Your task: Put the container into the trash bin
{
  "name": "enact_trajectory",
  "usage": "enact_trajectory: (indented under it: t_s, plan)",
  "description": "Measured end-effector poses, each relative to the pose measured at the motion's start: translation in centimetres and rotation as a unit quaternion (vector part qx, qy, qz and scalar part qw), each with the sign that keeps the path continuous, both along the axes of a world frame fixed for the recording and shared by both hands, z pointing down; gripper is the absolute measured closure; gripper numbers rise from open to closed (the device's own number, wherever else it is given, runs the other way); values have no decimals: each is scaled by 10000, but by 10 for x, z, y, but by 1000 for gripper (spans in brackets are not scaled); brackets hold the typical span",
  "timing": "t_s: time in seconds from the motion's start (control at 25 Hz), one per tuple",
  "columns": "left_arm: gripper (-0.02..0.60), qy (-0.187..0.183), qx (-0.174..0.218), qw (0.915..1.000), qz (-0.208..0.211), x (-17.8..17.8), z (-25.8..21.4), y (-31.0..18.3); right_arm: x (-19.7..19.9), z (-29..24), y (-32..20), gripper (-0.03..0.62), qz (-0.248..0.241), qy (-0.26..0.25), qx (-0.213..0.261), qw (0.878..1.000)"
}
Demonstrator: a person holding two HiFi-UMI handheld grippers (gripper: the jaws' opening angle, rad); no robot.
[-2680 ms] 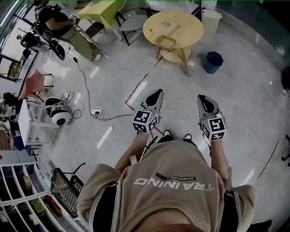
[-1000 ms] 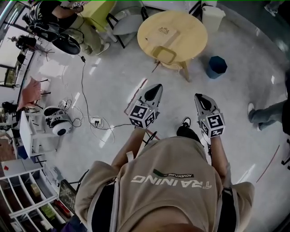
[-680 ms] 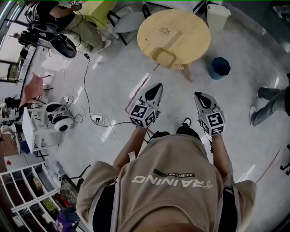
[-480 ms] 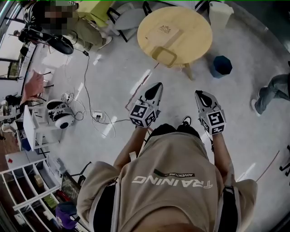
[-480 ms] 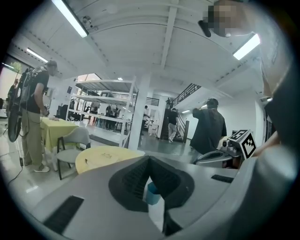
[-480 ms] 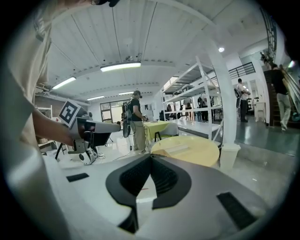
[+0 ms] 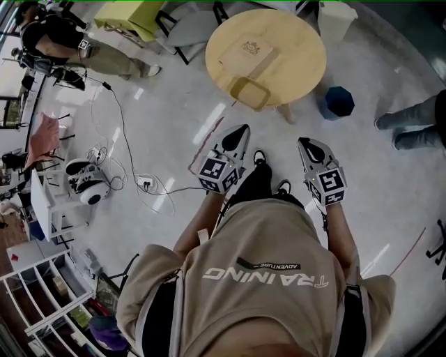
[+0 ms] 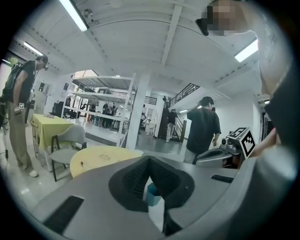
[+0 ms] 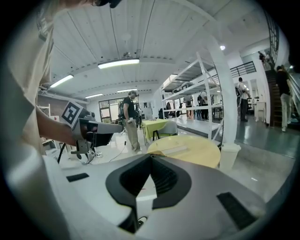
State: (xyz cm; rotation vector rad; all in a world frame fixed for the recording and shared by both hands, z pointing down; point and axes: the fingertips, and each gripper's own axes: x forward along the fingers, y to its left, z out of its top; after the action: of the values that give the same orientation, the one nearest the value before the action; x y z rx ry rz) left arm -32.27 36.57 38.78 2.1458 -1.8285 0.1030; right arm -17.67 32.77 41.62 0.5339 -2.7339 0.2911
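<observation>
**Approach to the table, both tools empty**

Since the frame half a second earlier, the wearer's leg has swung forward, so a shoe [image 7: 259, 159] now shows between the left gripper [image 7: 239, 132] and the right gripper [image 7: 307, 144]. A bystander's legs [image 7: 411, 125] have moved further into the right edge. The grippers keep their side-by-side pose, pointing toward the round table [image 7: 293, 42].

The container [image 7: 249, 93], apparently an open tray, rests at the table's near rim, well apart from both tools. Only the head view shows it plainly.

The left gripper view shows its jaws pressed together at the tips with nothing pinched. Through the slot below them appears the blue bin [image 7: 339, 102], which stands on the floor just beside the table. The right gripper view shows that tool's jaws likewise closed and empty. It also shows the white bin [image 7: 336, 15] standing beyond the table.
</observation>
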Motion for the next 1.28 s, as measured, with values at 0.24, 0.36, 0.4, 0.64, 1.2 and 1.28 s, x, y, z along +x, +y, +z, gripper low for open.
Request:
enact_trajectory:
  t_s: [0.24, 0.36, 0.4, 0.64, 1.2, 1.28]
  plan:
    - [571, -56, -35, 9997, 231, -33, 6, -51, -26, -9, -45, 589, 335, 103, 44, 9994]
    - [571, -97, -139, 9988, 464, -49, 12, -75, -55, -18, -70, 589, 408, 88, 129, 9990]
    - [571, -82, -194, 9984, 527, -53, 16, -82, -64, -21, -77, 589, 443, 66, 152, 9989]
    - [571, 91, -518, 9954, 803, -68, 44, -109, -95, -10, -106, 589, 737, 185, 163, 9970]
    - [569, -6, -1199, 9892, 838, -43, 88, -139, -89, 19, -125, 589, 430, 411, -47, 9982]
    - [550, 30, -1349, 9887, 653, -43, 95, -144, -85, 23, -130, 589, 357, 400, -102, 9985]
